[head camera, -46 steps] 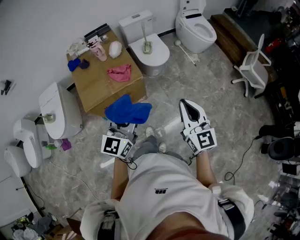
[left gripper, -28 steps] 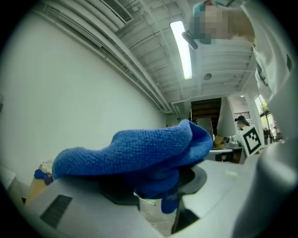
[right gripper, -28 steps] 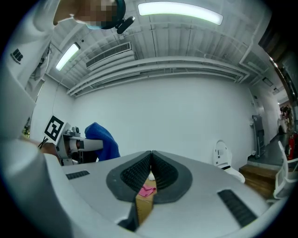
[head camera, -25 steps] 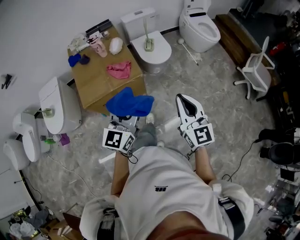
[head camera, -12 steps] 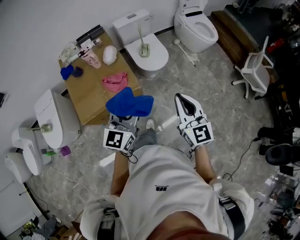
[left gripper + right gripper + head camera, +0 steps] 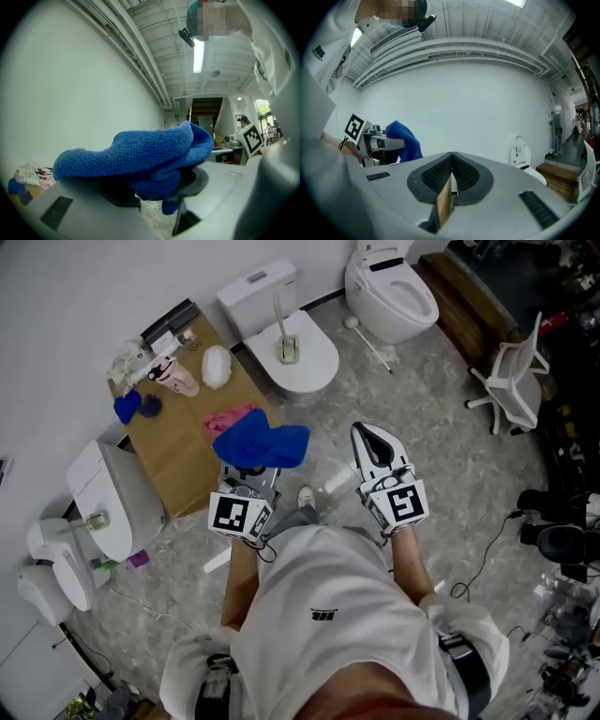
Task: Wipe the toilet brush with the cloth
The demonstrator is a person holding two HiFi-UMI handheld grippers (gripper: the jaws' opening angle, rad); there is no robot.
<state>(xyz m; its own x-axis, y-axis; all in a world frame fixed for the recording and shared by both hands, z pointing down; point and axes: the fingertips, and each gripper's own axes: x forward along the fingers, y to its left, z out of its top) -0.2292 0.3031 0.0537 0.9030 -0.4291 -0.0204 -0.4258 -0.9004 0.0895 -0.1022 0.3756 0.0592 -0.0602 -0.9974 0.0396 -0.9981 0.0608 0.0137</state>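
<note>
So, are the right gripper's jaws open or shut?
Shut. In the right gripper view, the right gripper shows its two ribbed pads pressed together along one line.

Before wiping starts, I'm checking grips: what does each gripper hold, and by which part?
Left gripper: shut on the blue cloth, pinching a bunched fold underneath; the rest drapes over. Right gripper: shut, empty.

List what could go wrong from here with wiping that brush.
1. The blue cloth bunches over the left tongs, seemingly pinched by one fold; it may slip off during rubbing.
2. The toilet brush stands upright on the toilet lid; the right tongs are shut and empty, so nothing steadies it and a push could topple it.
</note>
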